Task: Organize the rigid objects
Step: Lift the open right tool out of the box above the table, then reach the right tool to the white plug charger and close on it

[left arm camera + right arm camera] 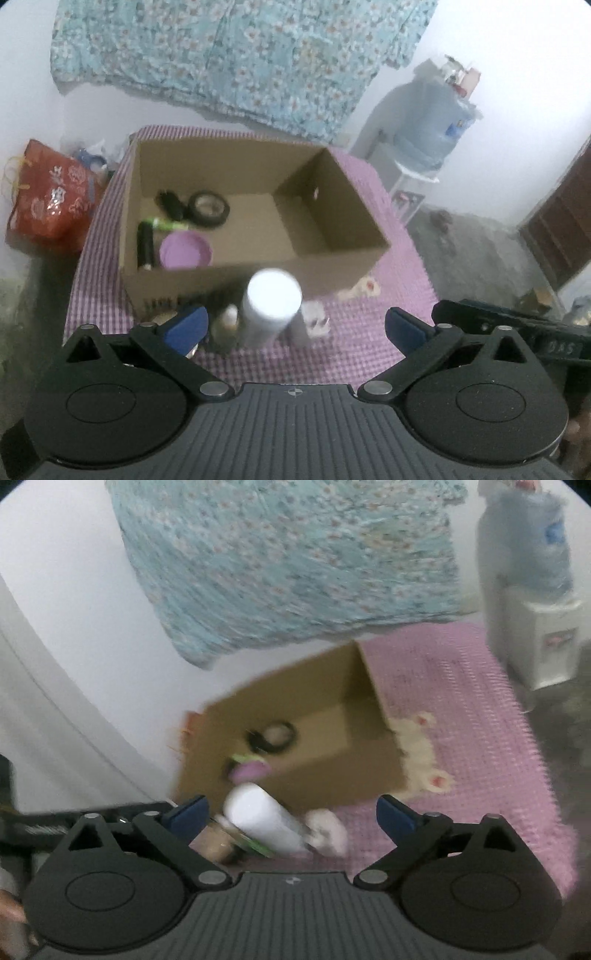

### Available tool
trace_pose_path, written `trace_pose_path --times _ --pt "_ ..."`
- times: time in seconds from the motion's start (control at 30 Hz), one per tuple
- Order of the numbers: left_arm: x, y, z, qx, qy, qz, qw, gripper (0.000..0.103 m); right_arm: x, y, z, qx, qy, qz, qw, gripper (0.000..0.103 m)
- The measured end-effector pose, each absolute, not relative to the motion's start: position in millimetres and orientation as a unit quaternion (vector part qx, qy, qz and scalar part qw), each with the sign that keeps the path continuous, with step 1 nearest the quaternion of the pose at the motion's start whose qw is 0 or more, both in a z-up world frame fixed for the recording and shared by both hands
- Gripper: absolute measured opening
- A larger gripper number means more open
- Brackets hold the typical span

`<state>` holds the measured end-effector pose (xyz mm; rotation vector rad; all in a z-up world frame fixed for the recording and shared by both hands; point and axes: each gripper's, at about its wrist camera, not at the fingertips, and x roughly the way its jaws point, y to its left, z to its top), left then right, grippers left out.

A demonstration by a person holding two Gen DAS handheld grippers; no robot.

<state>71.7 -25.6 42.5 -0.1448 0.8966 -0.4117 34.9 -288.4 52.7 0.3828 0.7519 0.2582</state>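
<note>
**Two spread claws above loose items in front of a cardboard box**

The left claw (293, 328) is spread wide and holds nothing. Between its blue fingertips (188, 326), and nearer the left one, a white cylindrical bottle (271, 304) stands upright on the bench, just in front of the cardboard box (332, 254). A small white object (314, 323) sits at the bottle's right and a small blurred bottle (225, 326) at its left. The right claw (291, 814) is also spread and empty, with the same white bottle in its view.

The likely next step is to grasp the white bottle. It probably pays to centre the claw on it first, close low on its body without knocking its neighbours, then lift it over the box's near wall.

Inside the box lie a roll of black tape (208, 209), a purple lid (185, 251), a green-tipped item and dark cylinders. The bench wears a purple checked cloth (369, 354). Behind are a floral blue cloth (229, 55) on a white wall, a water dispenser (424, 122) and a red bag (51, 199).
</note>
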Motion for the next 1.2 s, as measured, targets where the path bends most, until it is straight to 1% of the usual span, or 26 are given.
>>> trace_pose_path --times 0.1,0.23,0.33,0.53,0.73,1.03,1.2 --pt "62 -24 36 -0.072 0.425 -0.195 0.881 0.103 25 -278 40 0.141 0.370 0.095 0.913 0.103" --pt "56 -21 33 -0.082 0.416 -0.204 0.882 0.103 21 -271 27 0.137 0.385 0.078 0.909 0.103" --pt "55 -19 34 -0.075 0.408 -0.207 0.886 0.103 22 -262 25 0.120 0.384 0.063 0.913 0.103" --pt "56 -8 32 -0.106 0.399 -0.212 0.886 0.103 20 -255 27 0.080 0.369 0.052 0.924 0.103" --pt "56 -10 23 -0.079 0.399 -0.203 0.891 0.103 25 -256 27 0.055 0.360 0.029 0.931 0.103" --pt "54 -16 15 -0.049 0.377 -0.216 0.899 0.103 30 -264 21 0.023 0.335 -0.005 0.942 0.103" --pt "55 -26 8 -0.052 0.378 -0.245 0.892 0.103 27 -281 23 0.047 0.314 0.032 0.948 0.103"
